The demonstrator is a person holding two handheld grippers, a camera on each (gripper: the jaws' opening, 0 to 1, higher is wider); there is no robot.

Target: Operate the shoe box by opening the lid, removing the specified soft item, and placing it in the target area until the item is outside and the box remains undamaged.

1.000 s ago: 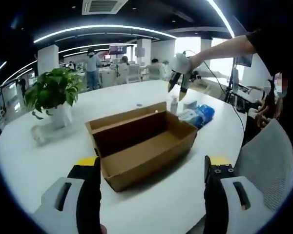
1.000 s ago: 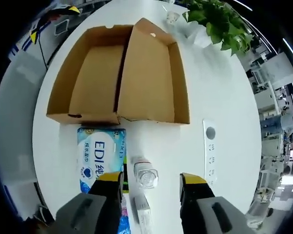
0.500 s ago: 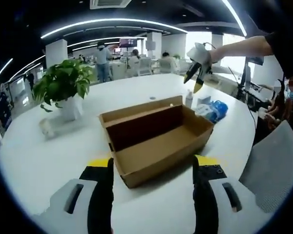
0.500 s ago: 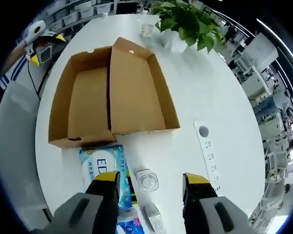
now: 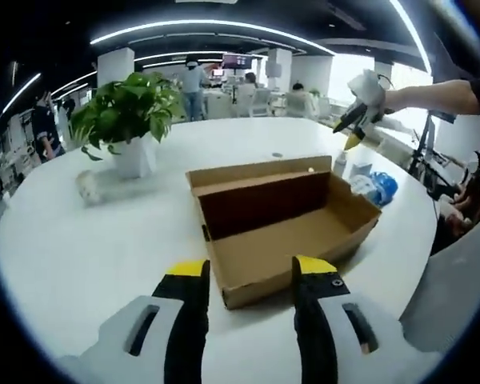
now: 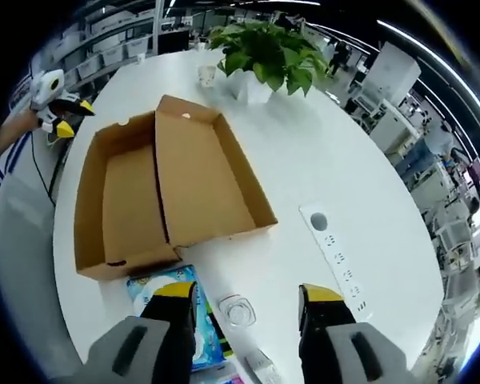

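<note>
The shoe box (image 6: 164,192) stands open on the white table (image 6: 336,160), lid folded back, and looks empty inside; the soft item, a blue pack of wipes (image 6: 172,316), lies on the table just outside the box's short end. In the right gripper view the pack sits at about 6 to 7 o'clock, right under the right gripper (image 6: 246,298), partly hidden by its left jaw, while the box stretches away toward 11 o'clock along its long axis. The right gripper is clearly the nearer one, hovering above the pack with jaws moderately apart and nothing between them. In the left gripper view the left gripper (image 5: 248,276) has jaws fairly narrow, empty, just short of the box's near short end (image 5: 260,280) at 12 o'clock; the pack (image 5: 376,186) lies beyond the box at about 2 o'clock. Judging by this, any further move on the pack falls to the right gripper.
</note>
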